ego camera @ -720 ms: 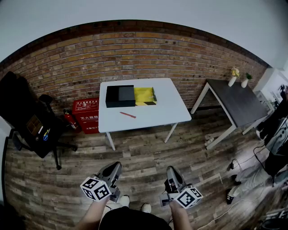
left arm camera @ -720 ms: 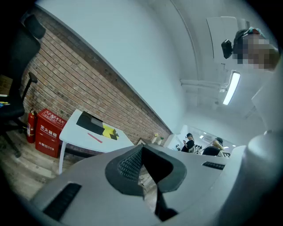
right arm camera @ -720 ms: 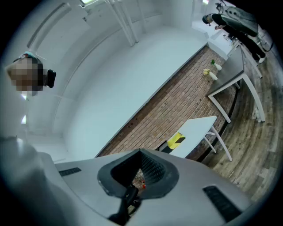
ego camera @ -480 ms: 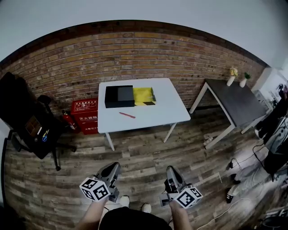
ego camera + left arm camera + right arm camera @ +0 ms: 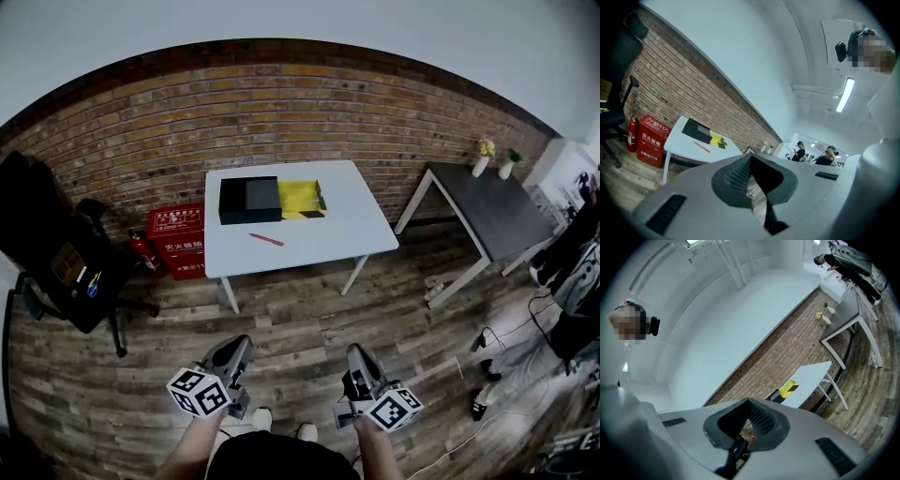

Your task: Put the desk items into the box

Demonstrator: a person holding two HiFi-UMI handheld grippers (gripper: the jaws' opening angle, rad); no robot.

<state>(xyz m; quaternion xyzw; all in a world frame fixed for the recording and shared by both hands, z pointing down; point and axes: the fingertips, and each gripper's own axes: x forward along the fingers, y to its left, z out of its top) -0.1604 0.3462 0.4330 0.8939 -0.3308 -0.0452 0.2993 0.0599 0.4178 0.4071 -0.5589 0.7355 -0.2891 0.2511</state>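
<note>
I am standing well back from the white desk (image 5: 309, 246), on the wooden floor. My left hand-held gripper (image 5: 240, 347) and my right hand-held gripper (image 5: 357, 356) are both low, close to my body. The jaws of each one are closed together, tip to tip, and there is nothing between them.

A red pen (image 5: 266, 240) lies flat on the desk, on the near left part, all by itself. The box (image 5: 300, 195) sits at the far side of the desk. It is yellow inside and open at the top. A black lid (image 5: 249, 200) lies right beside it on the left. There is a small dark patch at the near edge of the yellow part, and I cannot tell what it is.

I think the pen is light, thin and hard. It may roll if I bump it. I think the best place to hold it is the middle, with one jaw on each long side. I would have to walk up close and open a hand-held gripper first.
</note>
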